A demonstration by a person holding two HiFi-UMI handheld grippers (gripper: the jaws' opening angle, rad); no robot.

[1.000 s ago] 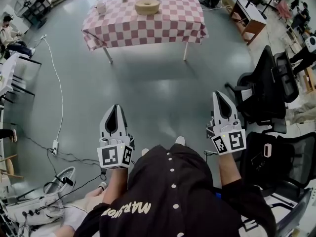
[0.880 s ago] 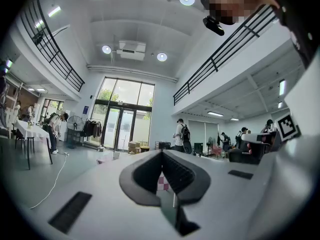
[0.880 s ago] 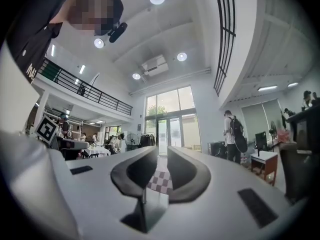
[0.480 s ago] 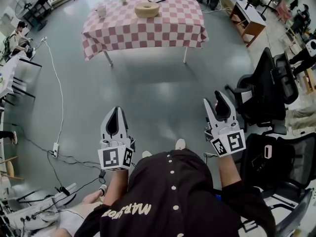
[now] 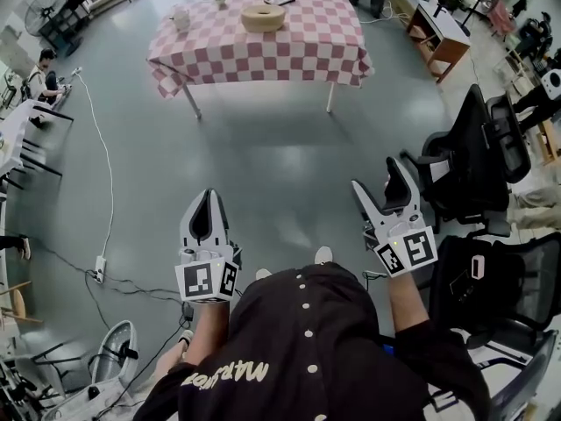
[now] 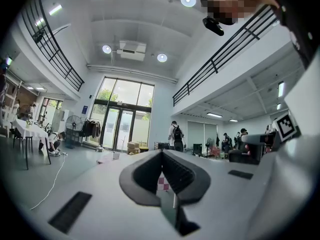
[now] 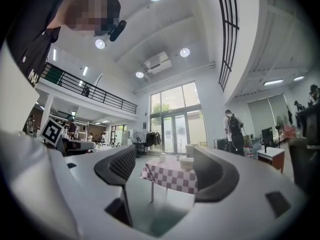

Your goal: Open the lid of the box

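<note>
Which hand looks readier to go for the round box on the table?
Right, likely: the right tongs have just been opening, empty; the left tongs are shut. Both are far from the box.

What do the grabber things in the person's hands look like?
The left gripper and right gripper are white, with pointed jaws lined with dark ribbed pads. Each carries a cube with black-and-white square markers. The right one's jaws have just been opening, with nothing between them. The person wears a dark top with pale buttons.
</note>
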